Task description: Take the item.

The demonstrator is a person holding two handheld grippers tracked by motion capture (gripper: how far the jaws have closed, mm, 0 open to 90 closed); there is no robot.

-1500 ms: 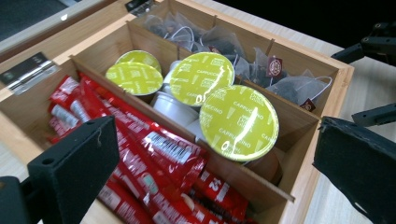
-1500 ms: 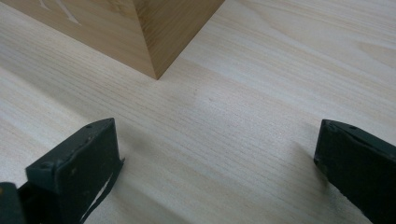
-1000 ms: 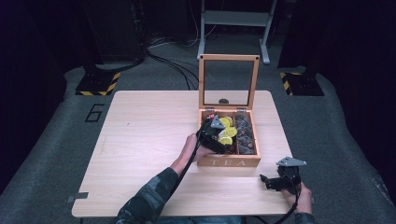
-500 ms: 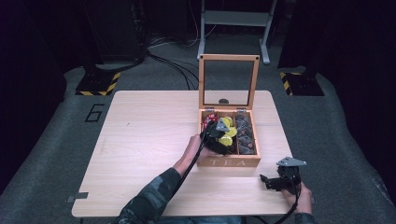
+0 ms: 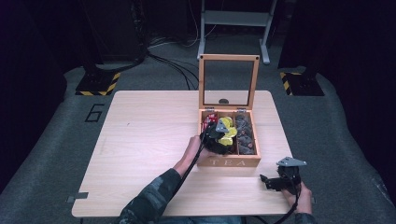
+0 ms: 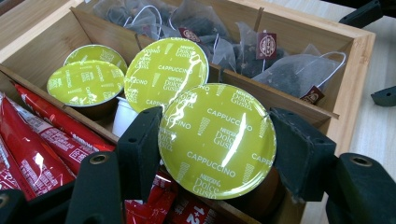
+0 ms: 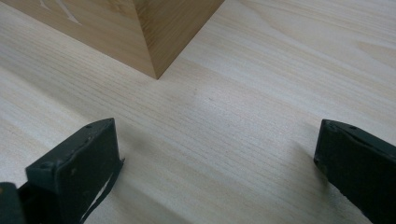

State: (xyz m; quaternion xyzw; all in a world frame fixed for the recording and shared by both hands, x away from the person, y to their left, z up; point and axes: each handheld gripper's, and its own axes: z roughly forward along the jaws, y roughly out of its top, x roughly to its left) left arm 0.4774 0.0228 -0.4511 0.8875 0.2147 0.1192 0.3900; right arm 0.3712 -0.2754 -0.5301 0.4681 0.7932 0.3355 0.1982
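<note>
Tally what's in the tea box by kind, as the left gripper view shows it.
Green-lidded capsules: 4, one between the left gripper's jaws
Red sachets: at least 3
Mesh tea bags: too piled to count
Total countable: 7 or more

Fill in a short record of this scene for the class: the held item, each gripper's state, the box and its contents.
held item: cappuccino capsule, green foil lid
left gripper: shut on the capsule, over the box
right gripper: open, holding nothing, above the table
box: wooden tea box, lid upright
contents: more green capsules, red sachets, tea bags, each in a separate compartment
</note>
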